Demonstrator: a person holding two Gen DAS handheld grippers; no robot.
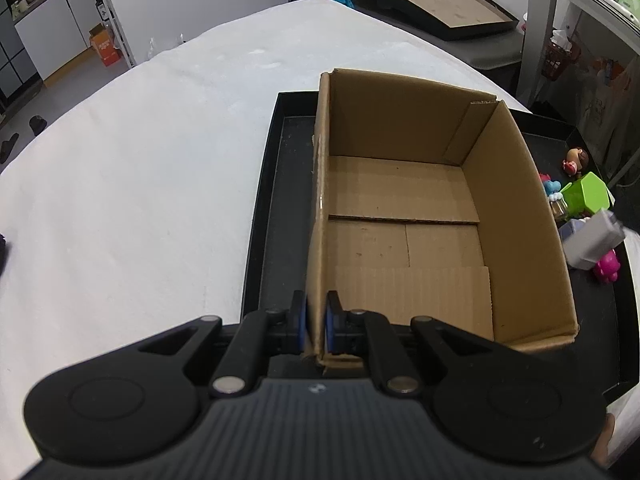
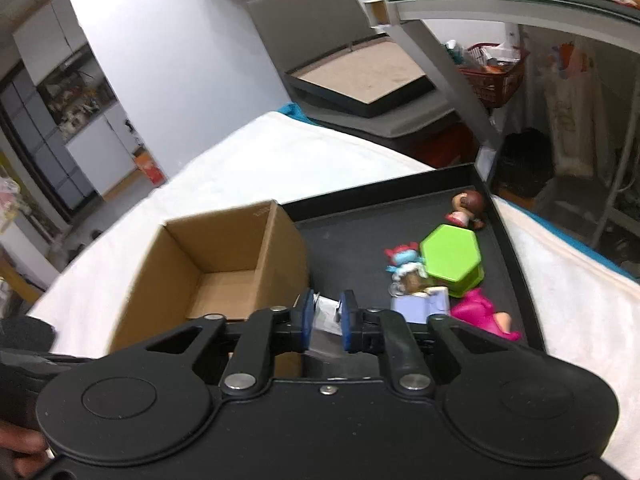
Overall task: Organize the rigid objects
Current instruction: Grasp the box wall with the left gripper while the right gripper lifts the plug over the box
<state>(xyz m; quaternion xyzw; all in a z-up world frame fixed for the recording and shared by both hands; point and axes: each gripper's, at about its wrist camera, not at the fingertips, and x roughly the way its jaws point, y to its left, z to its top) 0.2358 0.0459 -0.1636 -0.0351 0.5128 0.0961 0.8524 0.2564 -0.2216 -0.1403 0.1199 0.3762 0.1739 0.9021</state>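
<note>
A white-covered table (image 1: 132, 168) fills most of the left wrist view, its wide left side bare cloth running out to a curved far edge. On it lies a shallow black tray (image 1: 266, 208) with a low raised rim, and a narrow strip of bare tray floor runs between that rim and the open cardboard box (image 1: 404, 216) standing inside. The box is plain brown corrugated board, open-topped, its floor made of overlapping flaps with nothing on them. The left gripper (image 1: 316, 326) is closed on the box's near left wall, one blue pad on each side of the cardboard at the corner. To the right of the box, on the tray floor, sits a tight cluster of toys: a green hexagonal container (image 2: 452, 258), a pink figure (image 2: 482, 314), a lilac block (image 2: 420, 306), a brown-haired doll (image 2: 468, 208) near the far corner, and a small red-and-blue figure (image 2: 402, 256). The right gripper (image 2: 326, 314) hovers above the box's right wall, pinching a small grey-white object (image 1: 594, 240); motion blur and the pads hide what it is. The tray's near right rim is cut off behind the gripper body.
</note>
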